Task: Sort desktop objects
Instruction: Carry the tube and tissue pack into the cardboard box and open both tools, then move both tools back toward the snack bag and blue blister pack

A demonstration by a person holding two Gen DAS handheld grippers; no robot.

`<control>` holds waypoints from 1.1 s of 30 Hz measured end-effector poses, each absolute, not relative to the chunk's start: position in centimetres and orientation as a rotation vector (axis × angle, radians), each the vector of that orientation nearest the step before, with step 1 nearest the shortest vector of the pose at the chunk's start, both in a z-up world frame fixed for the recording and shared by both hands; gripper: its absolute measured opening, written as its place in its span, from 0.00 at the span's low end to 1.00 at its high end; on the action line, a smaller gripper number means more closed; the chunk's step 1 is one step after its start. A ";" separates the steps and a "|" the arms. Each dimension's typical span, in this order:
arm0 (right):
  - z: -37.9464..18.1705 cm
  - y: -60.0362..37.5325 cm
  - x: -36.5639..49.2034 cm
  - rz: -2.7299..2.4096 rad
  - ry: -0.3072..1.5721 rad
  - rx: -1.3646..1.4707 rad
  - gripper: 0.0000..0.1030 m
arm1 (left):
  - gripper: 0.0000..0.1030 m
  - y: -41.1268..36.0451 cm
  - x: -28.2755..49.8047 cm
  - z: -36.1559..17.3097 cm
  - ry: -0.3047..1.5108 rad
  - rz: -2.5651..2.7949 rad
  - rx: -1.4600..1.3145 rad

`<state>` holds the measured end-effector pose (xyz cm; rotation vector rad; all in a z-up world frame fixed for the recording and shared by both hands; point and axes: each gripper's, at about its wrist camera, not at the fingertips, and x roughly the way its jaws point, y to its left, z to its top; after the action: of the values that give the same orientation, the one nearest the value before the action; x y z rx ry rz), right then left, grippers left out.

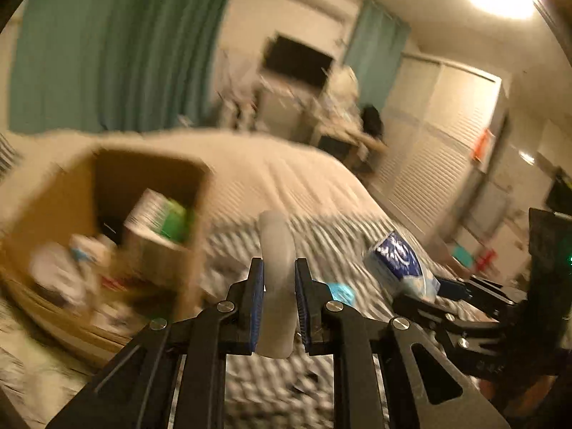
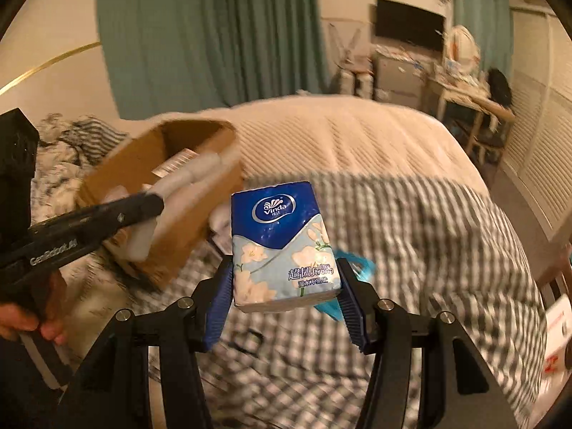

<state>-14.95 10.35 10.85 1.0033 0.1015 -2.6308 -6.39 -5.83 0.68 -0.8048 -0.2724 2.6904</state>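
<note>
My left gripper [image 1: 279, 271] is shut on a curved translucent white plastic piece [image 1: 276, 250] and holds it in the air, just right of an open cardboard box [image 1: 71, 200] on the bed. The box holds several items, among them a green and white pack [image 1: 161, 218]. My right gripper [image 2: 284, 279] is shut on a blue Vinda tissue pack [image 2: 282, 246], raised above the checked blanket. The tissue pack [image 1: 400, 264] also shows at the right of the left wrist view. The left gripper [image 2: 143, 207] with the white piece [image 2: 186, 175] shows by the box [image 2: 171, 221] in the right wrist view.
A checked blanket [image 2: 411, 236] and a beige quilt [image 2: 339, 132] cover the bed. A small light blue item [image 2: 361, 264] lies on the blanket behind the tissue pack. A desk [image 2: 472, 96], a wall TV [image 2: 409, 23] and green curtains [image 2: 207, 35] stand beyond the bed.
</note>
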 end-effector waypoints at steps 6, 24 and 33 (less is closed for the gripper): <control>13.9 3.1 -17.3 -2.487 0.112 0.873 0.53 | 0.17 -12.7 -6.5 2.4 -0.401 2.884 -0.744; 12.4 -2.7 -23.7 -2.452 -0.020 0.896 0.78 | 0.82 -16.5 -10.2 -2.9 -0.512 3.020 -0.978; 9.6 11.6 -20.1 -2.722 0.049 1.104 0.78 | 0.96 -8.4 -7.6 -1.0 -0.325 2.868 -0.822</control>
<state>-20.14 11.61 9.55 1.1040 0.0490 -2.7218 -7.59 -8.40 -1.05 -0.8221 -0.3249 2.8682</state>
